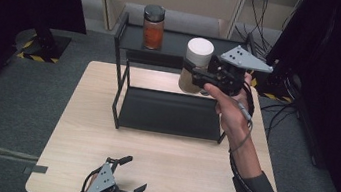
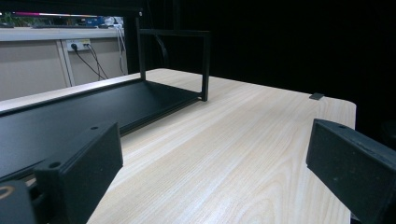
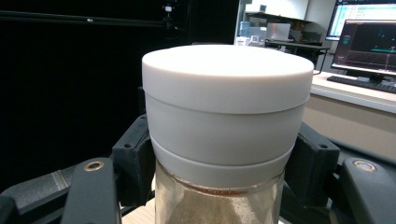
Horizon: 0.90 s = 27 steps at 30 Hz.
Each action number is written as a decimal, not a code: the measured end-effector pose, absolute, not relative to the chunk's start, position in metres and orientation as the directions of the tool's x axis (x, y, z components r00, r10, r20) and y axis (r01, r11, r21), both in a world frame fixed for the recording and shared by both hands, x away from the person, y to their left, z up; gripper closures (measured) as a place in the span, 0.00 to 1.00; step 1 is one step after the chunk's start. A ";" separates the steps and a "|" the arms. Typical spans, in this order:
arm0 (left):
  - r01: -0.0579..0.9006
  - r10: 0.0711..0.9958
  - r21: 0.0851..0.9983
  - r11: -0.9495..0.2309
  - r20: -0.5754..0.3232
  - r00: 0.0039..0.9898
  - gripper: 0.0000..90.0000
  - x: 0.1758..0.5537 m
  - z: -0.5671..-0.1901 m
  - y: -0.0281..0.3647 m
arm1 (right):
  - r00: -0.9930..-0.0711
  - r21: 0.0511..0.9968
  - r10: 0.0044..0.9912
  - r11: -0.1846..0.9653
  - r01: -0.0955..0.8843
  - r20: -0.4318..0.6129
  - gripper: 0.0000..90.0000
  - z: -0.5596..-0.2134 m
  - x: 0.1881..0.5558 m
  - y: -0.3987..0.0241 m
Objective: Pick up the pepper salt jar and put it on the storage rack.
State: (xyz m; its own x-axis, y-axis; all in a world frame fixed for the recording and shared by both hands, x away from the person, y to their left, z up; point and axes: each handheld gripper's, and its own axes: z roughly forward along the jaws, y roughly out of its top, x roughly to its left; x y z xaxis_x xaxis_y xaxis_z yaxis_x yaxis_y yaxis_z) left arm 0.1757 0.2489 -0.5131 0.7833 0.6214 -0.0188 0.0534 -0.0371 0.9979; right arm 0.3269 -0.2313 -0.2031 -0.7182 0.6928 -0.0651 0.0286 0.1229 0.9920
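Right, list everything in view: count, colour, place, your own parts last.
Table: one, light wood, centre of the high view.
Shelf rack: one, black, two tiers, on the table's far half.
Dark-lidded jar: one, clear with orange-red contents, on the rack's top tier.
White-lidded jar: one, clear with tan contents, held up off the table beside the rack's top tier.
Right claw: one, black, shut on the white-lidded jar.
Left claw: one, black, open, low over the table's near edge.
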 end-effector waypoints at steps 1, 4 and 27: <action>0.052 0.621 0.998 -0.039 -0.016 0.784 0.04 0.176 -0.513 0.249 | -0.715 0.992 0.696 0.122 0.027 -0.066 0.39 -0.201 0.328 -0.230; 0.051 0.621 0.998 -0.037 -0.017 0.784 0.04 0.176 -0.513 0.249 | -0.707 0.993 0.705 0.110 0.034 -0.054 0.39 -0.195 0.333 -0.226; 0.049 0.615 0.998 -0.037 -0.016 0.788 0.04 0.175 -0.512 0.249 | -0.616 0.990 0.785 0.130 0.051 -0.071 0.39 -0.158 0.367 -0.191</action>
State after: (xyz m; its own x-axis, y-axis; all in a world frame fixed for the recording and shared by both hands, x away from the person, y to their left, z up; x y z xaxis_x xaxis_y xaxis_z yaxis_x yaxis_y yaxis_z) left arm 0.1745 0.2489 -0.5121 0.7880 0.6154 -0.0160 0.0489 -0.0365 0.9981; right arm 0.3670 -0.1914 -0.1583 -0.6159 0.7846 -0.0713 0.0514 0.1303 0.9901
